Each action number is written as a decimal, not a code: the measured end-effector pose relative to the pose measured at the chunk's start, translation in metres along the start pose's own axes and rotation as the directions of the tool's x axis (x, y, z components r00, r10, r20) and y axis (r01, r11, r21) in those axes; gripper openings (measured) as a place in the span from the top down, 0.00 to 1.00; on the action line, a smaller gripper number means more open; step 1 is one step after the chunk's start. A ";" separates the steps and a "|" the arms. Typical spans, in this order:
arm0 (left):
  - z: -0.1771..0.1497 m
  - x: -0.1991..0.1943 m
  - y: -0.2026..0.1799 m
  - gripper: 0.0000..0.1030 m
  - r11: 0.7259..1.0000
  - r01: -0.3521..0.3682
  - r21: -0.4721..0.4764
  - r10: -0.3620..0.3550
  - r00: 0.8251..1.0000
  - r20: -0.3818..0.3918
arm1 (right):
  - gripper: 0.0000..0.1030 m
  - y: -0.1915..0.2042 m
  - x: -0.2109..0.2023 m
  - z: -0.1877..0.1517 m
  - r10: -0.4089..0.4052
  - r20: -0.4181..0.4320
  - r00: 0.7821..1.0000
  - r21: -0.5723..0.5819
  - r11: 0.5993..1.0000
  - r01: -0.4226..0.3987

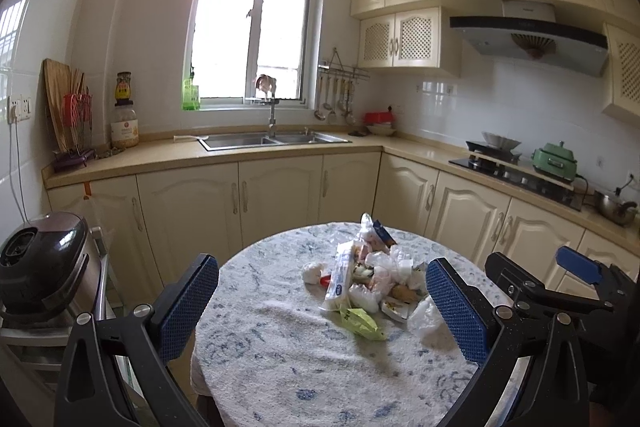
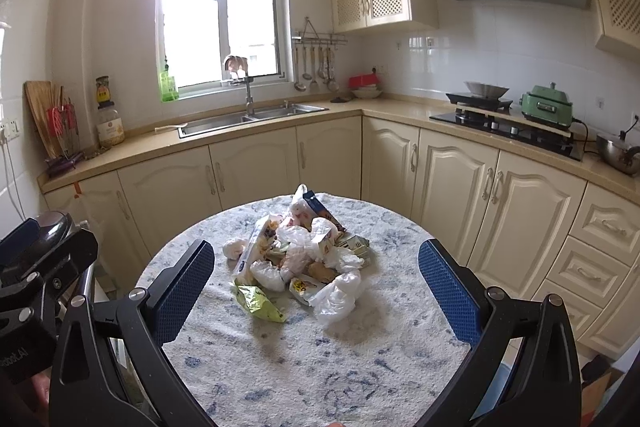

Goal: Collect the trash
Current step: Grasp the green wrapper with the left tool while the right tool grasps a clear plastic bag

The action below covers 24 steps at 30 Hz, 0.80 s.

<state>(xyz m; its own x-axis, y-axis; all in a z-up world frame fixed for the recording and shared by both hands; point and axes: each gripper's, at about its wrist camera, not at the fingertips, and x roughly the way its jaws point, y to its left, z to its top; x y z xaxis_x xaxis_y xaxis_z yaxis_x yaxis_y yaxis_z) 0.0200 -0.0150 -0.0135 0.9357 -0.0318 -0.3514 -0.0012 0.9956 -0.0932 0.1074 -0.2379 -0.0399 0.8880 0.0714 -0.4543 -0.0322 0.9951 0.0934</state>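
Hovering wide open and empty: two grippers, left point(image 1: 322, 311) and right point(image 2: 316, 291), one trash pile point(image 2: 298, 259) on one round table point(image 2: 280, 355), lying just beyond both jaw pairs.

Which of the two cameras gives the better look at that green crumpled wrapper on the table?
The right wrist view: the green wrapper lies unobstructed at the near edge of the trash pile, its crinkled face open to the lens. The left wrist view shows the same wrapper smaller and more edge-on, partly tucked under a white packet.
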 end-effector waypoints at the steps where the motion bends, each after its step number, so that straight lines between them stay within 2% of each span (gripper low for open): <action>1: -0.002 0.007 0.000 0.01 1.000 0.002 -0.001 -0.002 1.000 -0.013 | 0.00 -0.001 0.003 -0.001 -0.004 -0.006 1.000 -0.003 1.000 0.004; 6: -0.014 0.052 -0.002 0.01 1.000 0.017 -0.002 -0.017 0.993 -0.113 | 0.00 -0.010 0.031 -0.017 -0.024 -0.076 0.997 -0.004 1.000 0.024; 11: -0.023 0.098 -0.005 0.01 0.999 0.040 -0.008 -0.041 0.976 -0.214 | 0.01 -0.026 0.065 -0.038 -0.042 -0.165 0.985 0.012 0.999 0.045; 18: -0.038 0.168 -0.014 0.01 0.999 0.044 0.010 -0.038 0.942 -0.332 | 0.12 -0.043 0.118 -0.063 -0.041 -0.286 0.957 0.035 0.998 0.054; 24: -0.051 0.225 -0.024 0.01 0.999 0.041 0.036 -0.024 0.922 -0.385 | 0.23 -0.048 0.161 -0.072 0.002 -0.358 0.934 0.053 0.998 0.018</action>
<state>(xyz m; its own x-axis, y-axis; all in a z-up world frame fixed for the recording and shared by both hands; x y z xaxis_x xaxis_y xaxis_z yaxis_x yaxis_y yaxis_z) 0.2124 -0.0506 -0.1381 0.7272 -0.0868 -0.6809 0.0494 0.9960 -0.0743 0.2191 -0.2689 -0.1811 0.6645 0.0935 -0.7414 0.0084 0.9912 0.1325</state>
